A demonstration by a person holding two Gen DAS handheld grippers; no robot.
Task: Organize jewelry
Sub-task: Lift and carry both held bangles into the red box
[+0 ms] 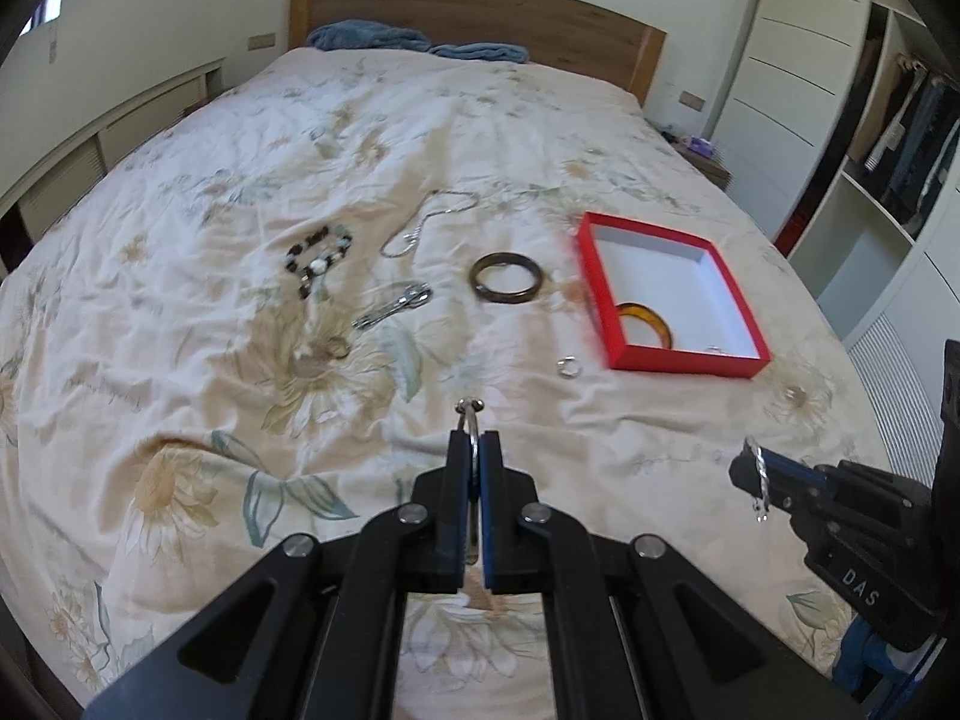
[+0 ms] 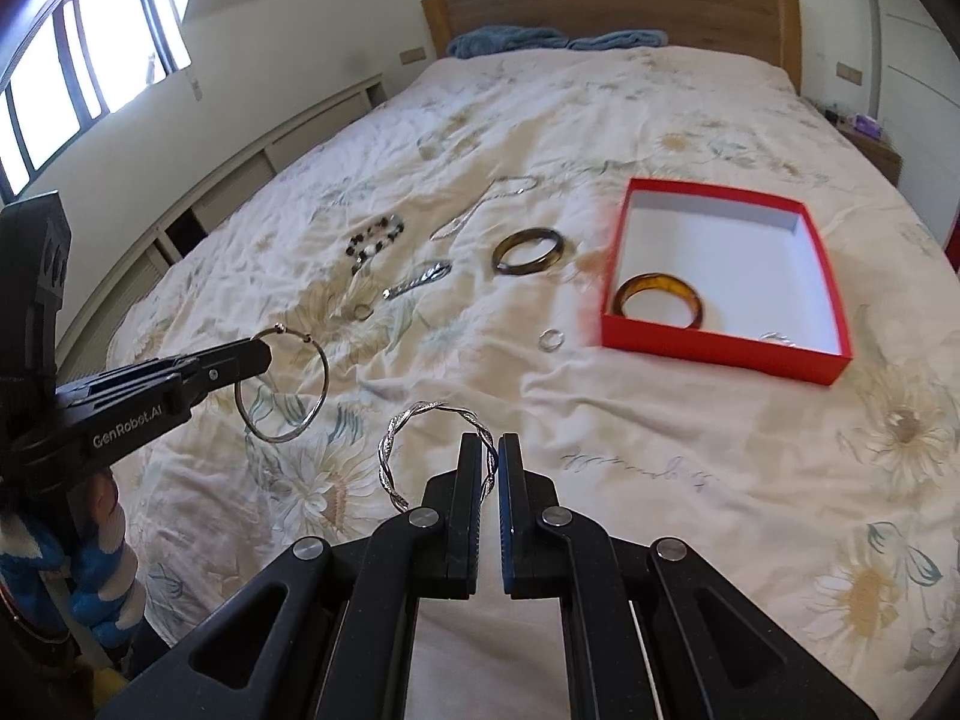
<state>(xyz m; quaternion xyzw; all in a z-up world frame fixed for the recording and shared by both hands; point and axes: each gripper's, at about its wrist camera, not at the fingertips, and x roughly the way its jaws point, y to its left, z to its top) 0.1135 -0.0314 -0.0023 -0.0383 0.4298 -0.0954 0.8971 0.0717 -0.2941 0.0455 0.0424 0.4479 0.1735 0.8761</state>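
- On the bed (image 1: 420,138), over a floral quilt, both tongs are up in the air, each with a bangle pinched.
- Left tongs (image 1: 474,450): clamped tight on a thin hoop bangle (image 1: 471,420), seen edge-on here; the right wrist view shows the full ring (image 2: 282,387) hanging clear of the quilt with the left tongs (image 2: 261,357) gripping its upper left rim.
- Right tongs (image 2: 497,456): squeezed shut on a twisted silver bangle (image 2: 420,420), which arcs out to the left of the fingertips, off the quilt. From the left wrist view the right tongs (image 1: 747,468) come in at the right edge with that twisted bangle (image 1: 759,480) across the tips.
- Red box (image 2: 834,288), open, white inside, sits on the quilt to the right, ahead of both tongs.
- Inside it: an amber bangle (image 2: 660,294) lying flat in the near-left corner, and a small silver ring (image 2: 777,337) against the near wall.
- Just left of the box, on the quilt: a dark bangle (image 2: 529,252), lying flat.
- Near the box's front-left corner: a small silver ring (image 2: 551,339), apart from the box.
- Further left: a silver hair clip (image 2: 420,281), a beaded bracelet (image 2: 373,243) in dark and pale beads, and a silver chain (image 2: 480,210) trailing toward the headboard.
- One more small ring (image 2: 362,312) lies on a printed flower, below the beads.
- Blue towels (image 2: 510,39) are bunched at the headboard.
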